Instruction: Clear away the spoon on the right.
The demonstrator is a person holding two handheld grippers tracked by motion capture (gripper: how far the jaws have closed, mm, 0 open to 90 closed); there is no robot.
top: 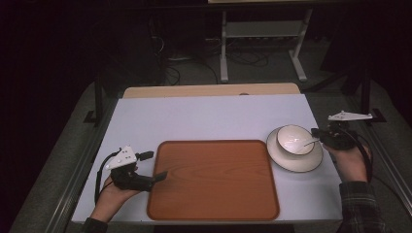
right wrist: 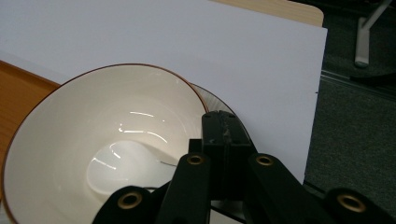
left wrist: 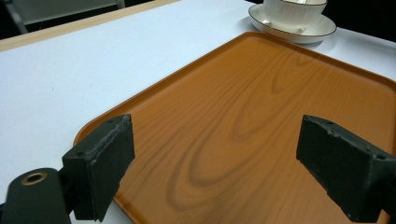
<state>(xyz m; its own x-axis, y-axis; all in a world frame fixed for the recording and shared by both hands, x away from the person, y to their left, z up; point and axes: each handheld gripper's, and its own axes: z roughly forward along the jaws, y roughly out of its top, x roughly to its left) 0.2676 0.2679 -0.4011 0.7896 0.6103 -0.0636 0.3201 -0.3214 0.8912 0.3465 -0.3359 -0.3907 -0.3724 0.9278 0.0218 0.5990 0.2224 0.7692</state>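
A white bowl (top: 291, 137) (right wrist: 93, 112) with a thin brown rim stands on a white plate (top: 296, 164) (right wrist: 217, 101) at the table's right. A white spoon (top: 309, 142) (right wrist: 116, 163) lies in the bowl, its handle pointing right. My right gripper (top: 317, 136) (right wrist: 224, 128) is at the bowl's right rim, shut on the spoon's handle. An empty wooden tray (top: 214, 179) (left wrist: 261, 93) (right wrist: 16, 88) lies in the middle. My left gripper (top: 154, 166) (left wrist: 217, 144) is open over the tray's left edge, with nothing between its jaws. The bowl (left wrist: 294, 11) and plate (left wrist: 322, 31) also show far off in the left gripper view.
A white sheet (top: 209, 116) covers the table, whose wooden far edge (top: 209, 90) shows behind it. Beyond the table stands a white metal frame (top: 262, 43) on a grey floor with cables. The table's right edge (right wrist: 317, 107) drops off close to the plate.
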